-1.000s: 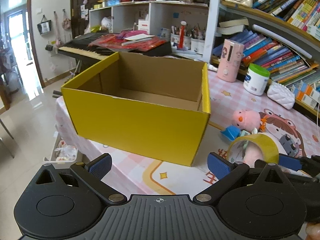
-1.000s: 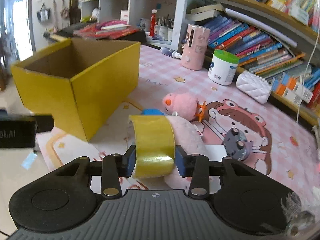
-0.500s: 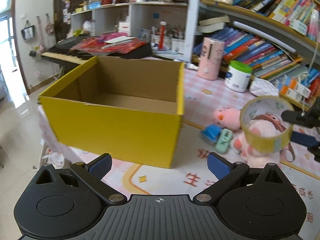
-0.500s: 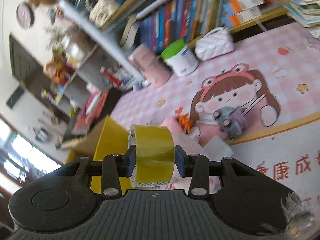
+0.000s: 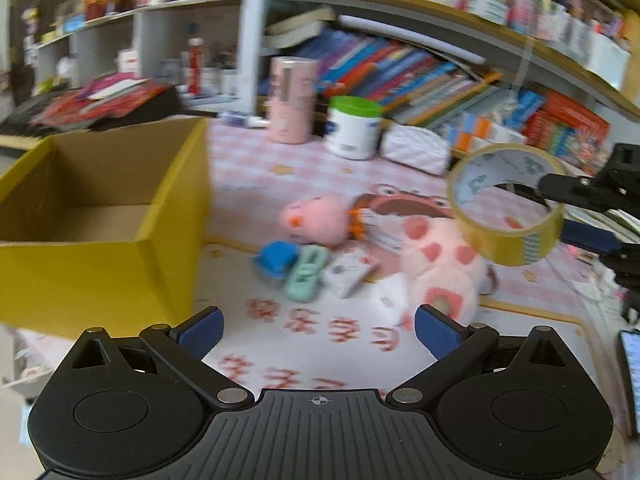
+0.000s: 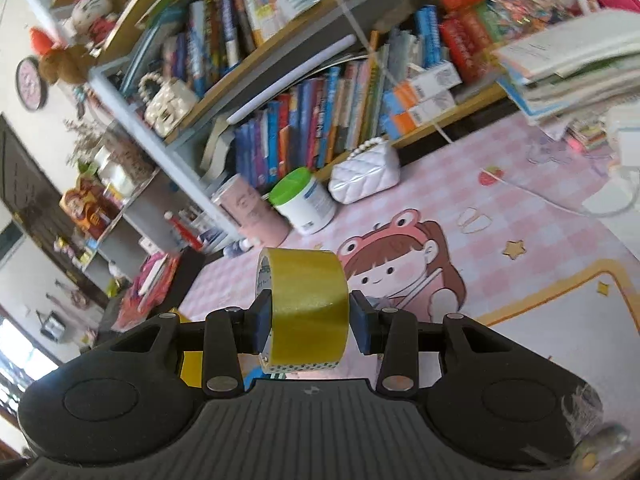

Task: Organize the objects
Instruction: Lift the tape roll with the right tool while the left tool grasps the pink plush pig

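Since a second ago the tape (image 6: 306, 304) has been lifted off the table and the right gripper (image 6: 306, 320) has been rolled sideways, so that shelves and books now fill its view, while the left gripper (image 5: 318, 330) has been swung rightward, the box (image 5: 168, 216) being shifted to the left edge of its view. The tape is pinched across its width between the right gripper's two pads and is held in the air, seen in the left view above the large pink plush (image 5: 444, 264) and well apart from the box. The left gripper is spread wide and nothing is held in it. As far as can be seen, the box is empty: only bare cardboard floor is shown, though part of its interior is hidden. The task is therefore judged to be at an early stage, with the first item picked up but not yet placed. Left on the mat (image 5: 304, 344) are the small pink plush (image 5: 316, 220), a blue toy (image 5: 276, 260), a green toy car (image 5: 306, 274), a small card box (image 5: 348, 274) and the large plush, all of which are presumably to be gathered.
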